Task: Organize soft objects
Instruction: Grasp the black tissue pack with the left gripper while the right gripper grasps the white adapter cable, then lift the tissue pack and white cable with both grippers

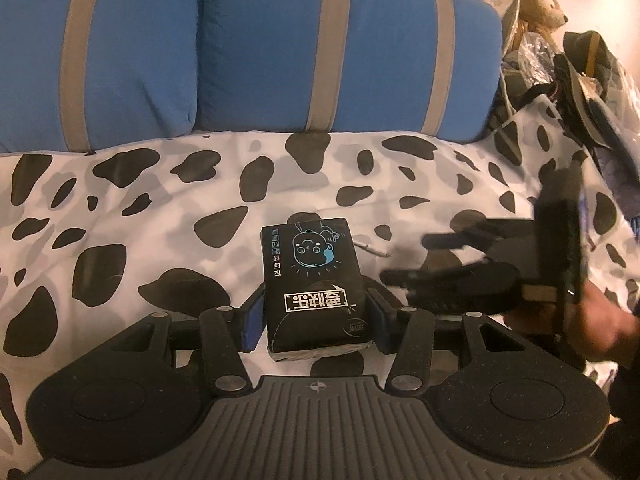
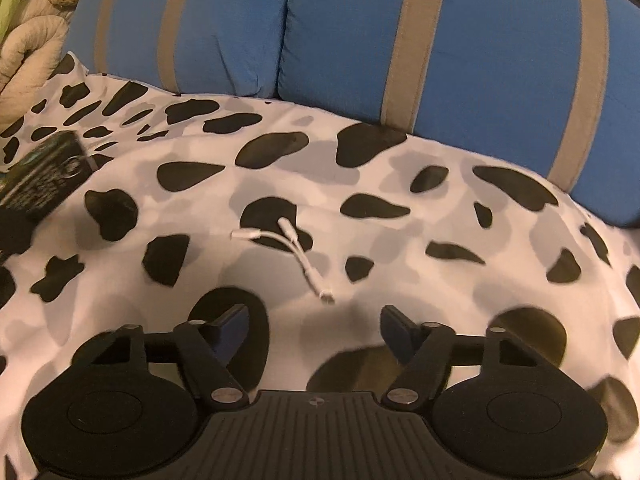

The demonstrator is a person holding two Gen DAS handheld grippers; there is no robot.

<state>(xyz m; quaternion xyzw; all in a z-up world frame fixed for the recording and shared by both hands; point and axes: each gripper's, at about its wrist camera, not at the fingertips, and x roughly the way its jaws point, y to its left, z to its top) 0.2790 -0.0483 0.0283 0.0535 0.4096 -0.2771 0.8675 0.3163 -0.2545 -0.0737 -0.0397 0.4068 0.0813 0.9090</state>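
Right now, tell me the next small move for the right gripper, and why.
Probably ease the right gripper forward and down until its fingers straddle the white adapter cable. Nothing lies between them, and the cable lies loose on the cow-print cover just ahead. The left gripper is busy, shut on the black tissue pack.

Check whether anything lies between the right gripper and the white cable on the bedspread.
Nothing visible does. The right gripper is open over bare spotted bedspread, and the white cable lies just ahead of its fingertips.
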